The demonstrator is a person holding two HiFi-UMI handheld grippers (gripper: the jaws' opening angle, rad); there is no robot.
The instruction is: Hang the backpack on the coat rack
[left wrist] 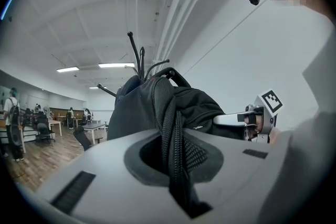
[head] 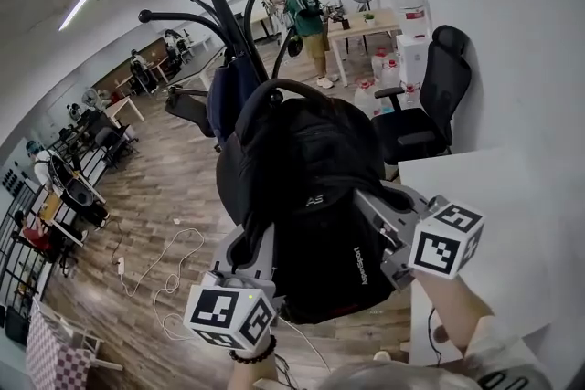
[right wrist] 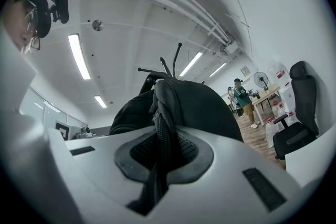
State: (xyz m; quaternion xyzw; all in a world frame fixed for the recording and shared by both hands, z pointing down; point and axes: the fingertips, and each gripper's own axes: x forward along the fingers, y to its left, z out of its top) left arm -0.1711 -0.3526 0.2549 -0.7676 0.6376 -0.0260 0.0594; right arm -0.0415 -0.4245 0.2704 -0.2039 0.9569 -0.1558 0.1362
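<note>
Two grippers are carrying the black backpack point(head: 311, 196) between them: your left gripper point(left wrist: 176, 160) is pinching a mesh shoulder strap point(left wrist: 169, 113) with its jaws nearly together, and your right gripper point(right wrist: 160, 157) is clamping the other strap point(right wrist: 164, 113) just as narrowly. You are holding the backpack up in the air right in front of the coat rack point(head: 219, 5), its top handle point(head: 274, 89) sitting below the curved hooks, while a dark blue item point(head: 228, 91) is hanging on the rack behind it.
</note>
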